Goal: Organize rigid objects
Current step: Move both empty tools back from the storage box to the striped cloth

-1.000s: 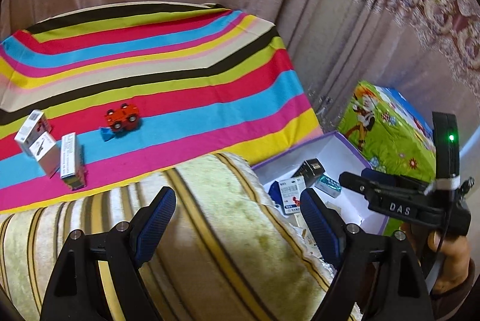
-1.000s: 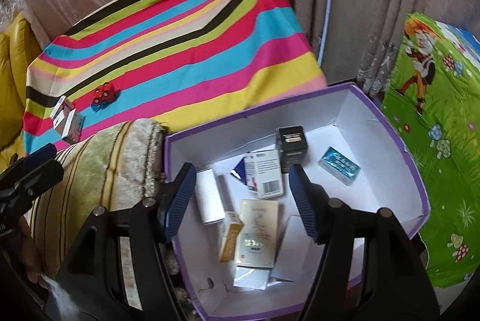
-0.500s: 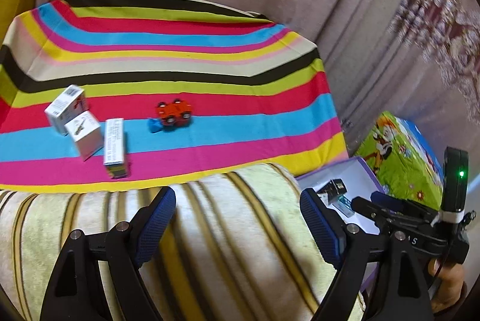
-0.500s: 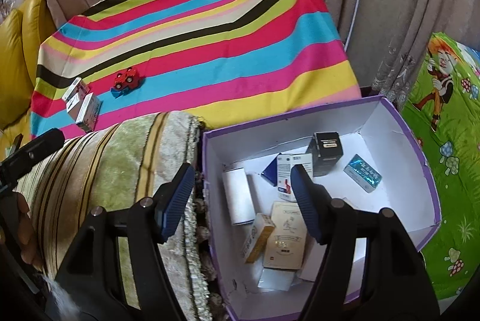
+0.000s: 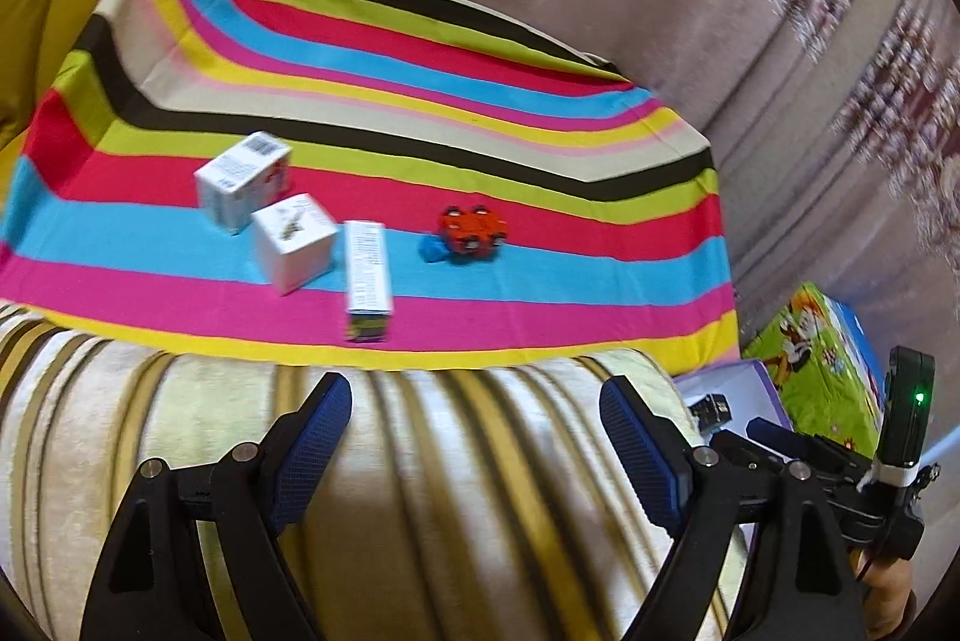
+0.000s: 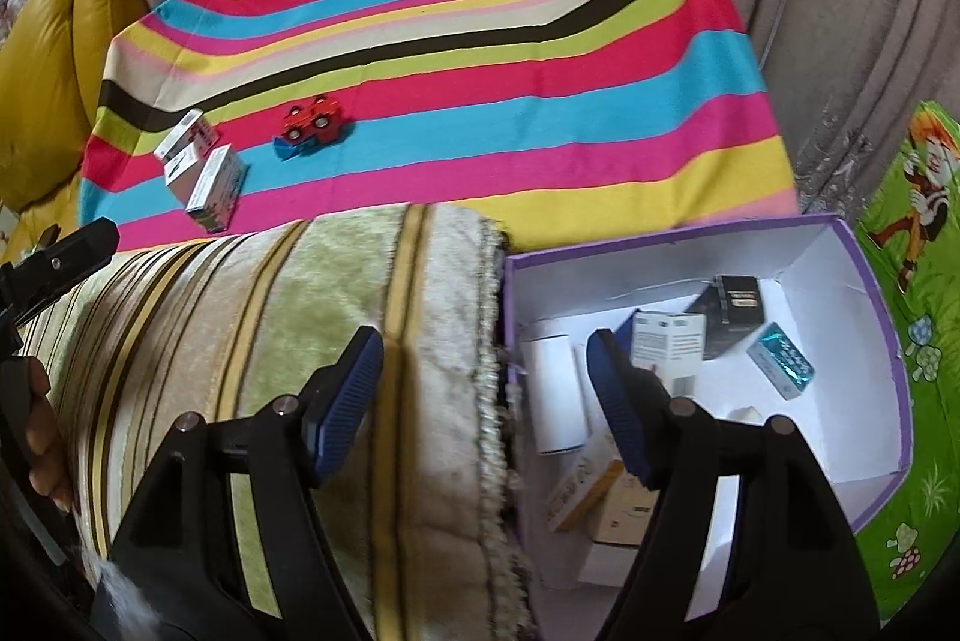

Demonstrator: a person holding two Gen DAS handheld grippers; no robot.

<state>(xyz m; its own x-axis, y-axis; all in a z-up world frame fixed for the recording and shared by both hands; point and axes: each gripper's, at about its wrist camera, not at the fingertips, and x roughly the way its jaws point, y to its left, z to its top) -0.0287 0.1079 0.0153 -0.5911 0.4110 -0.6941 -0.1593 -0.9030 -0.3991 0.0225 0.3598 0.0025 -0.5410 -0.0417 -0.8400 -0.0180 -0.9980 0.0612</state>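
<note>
Three white boxes lie on the striped cloth: a barcode box (image 5: 243,181), a cube box (image 5: 294,242) and a long narrow box (image 5: 368,278). They also show in the right wrist view (image 6: 201,176). A red toy car (image 5: 471,231) (image 6: 313,125) sits to their right. My left gripper (image 5: 474,452) is open and empty above the striped cushion (image 5: 420,491), short of the boxes. My right gripper (image 6: 486,395) is open and empty over the cushion's edge beside the purple-rimmed box (image 6: 873,293), which holds several small packages.
A yellow leather seat (image 6: 48,59) lies to the left of the striped cloth (image 5: 420,101). Curtains (image 5: 810,41) hang behind. A green cartoon-print lid (image 6: 918,281) lies right of the purple box. The other gripper shows at each view's edge.
Both grippers swung left, away from the purple box and toward the cloth. The white boxes and toy car now sit nearer the middle of the left wrist view. Both stayed open.
</note>
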